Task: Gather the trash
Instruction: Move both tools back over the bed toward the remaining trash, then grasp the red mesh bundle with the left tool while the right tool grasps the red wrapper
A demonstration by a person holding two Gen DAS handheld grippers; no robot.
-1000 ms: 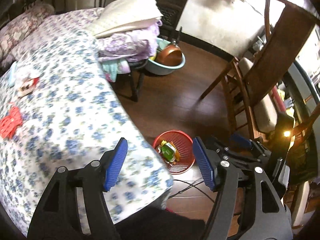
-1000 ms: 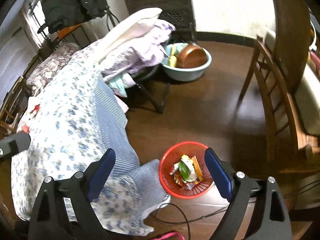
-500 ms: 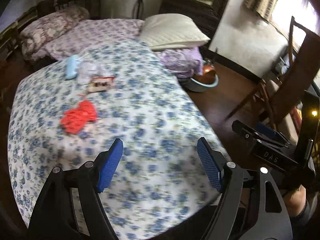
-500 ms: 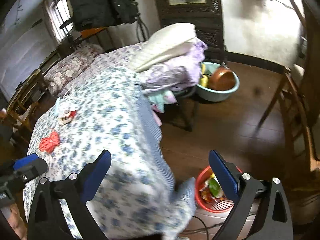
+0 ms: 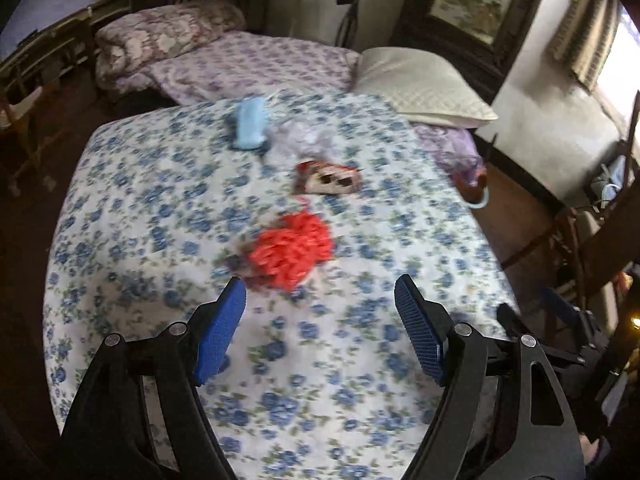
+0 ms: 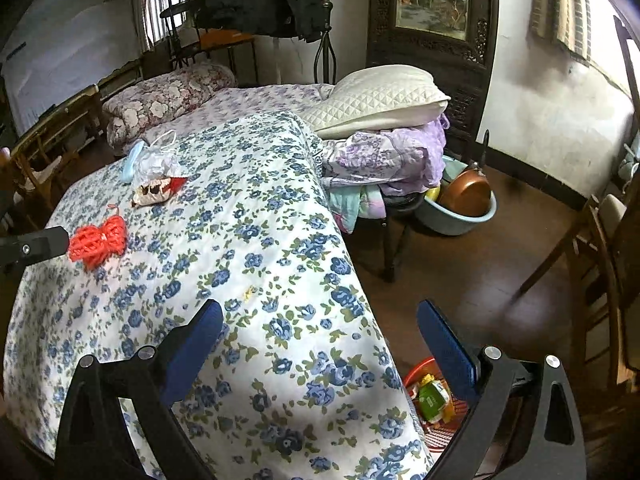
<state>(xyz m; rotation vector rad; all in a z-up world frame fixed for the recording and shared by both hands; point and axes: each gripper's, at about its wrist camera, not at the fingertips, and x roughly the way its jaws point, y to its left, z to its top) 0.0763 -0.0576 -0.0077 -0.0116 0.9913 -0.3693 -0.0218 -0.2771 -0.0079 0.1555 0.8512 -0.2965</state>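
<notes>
Basket (image 6: 434, 400) half hidden, wrappers (image 5: 326, 178) blurred

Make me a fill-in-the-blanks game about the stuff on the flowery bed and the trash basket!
1. The crumpled net lying on the bedspread is ____ in colour.
2. The red basket with trash in it stands on the ____.
3. The copper pan leans inside a light blue ____.
4. Both the left gripper and the right gripper are holding ____.

Missing words: red; floor; basin; nothing
</notes>
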